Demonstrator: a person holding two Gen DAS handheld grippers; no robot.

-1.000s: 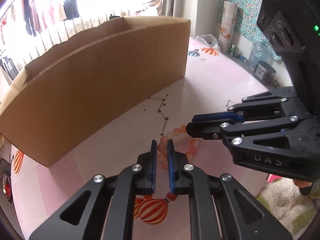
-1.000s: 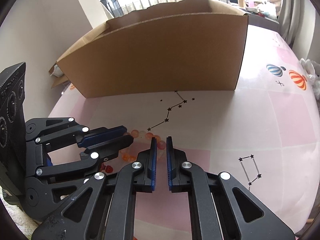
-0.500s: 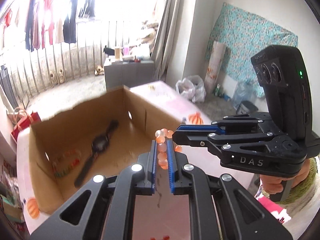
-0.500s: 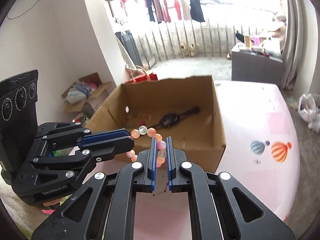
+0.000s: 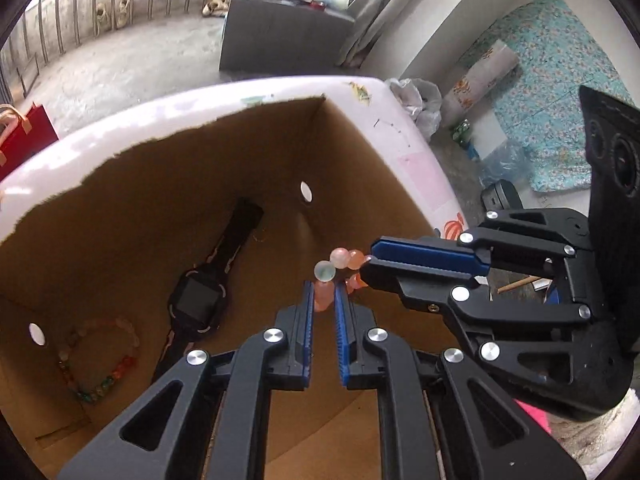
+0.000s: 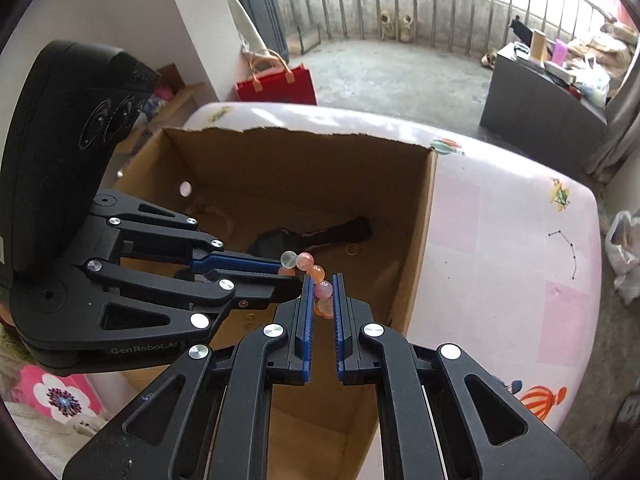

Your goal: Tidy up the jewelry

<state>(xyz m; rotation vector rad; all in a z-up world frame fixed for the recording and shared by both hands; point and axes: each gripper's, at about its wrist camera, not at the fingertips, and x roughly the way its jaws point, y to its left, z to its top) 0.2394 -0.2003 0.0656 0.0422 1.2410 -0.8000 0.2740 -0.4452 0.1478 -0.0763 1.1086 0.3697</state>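
Observation:
A pink-orange bead bracelet (image 5: 338, 266) hangs between both grippers over the open cardboard box (image 5: 168, 168). My left gripper (image 5: 323, 294) is shut on one part of it. My right gripper (image 6: 323, 288) is shut on another part (image 6: 322, 289); it shows from the right in the left wrist view (image 5: 368, 270). In the right wrist view the left gripper (image 6: 290, 272) comes in from the left. On the box floor lie a black smartwatch (image 5: 198, 300) and a multicoloured bead bracelet (image 5: 100, 360).
The box (image 6: 420, 240) stands on a pink table (image 6: 520, 260) printed with balloons. A small ring (image 6: 352, 250) lies by the watch strap. A red bag (image 6: 276, 84) and a grey cabinet (image 6: 536, 104) stand on the floor beyond.
Both grippers lifted the bracelet off the table and carried it up and over the box. The view now looks down into the box.

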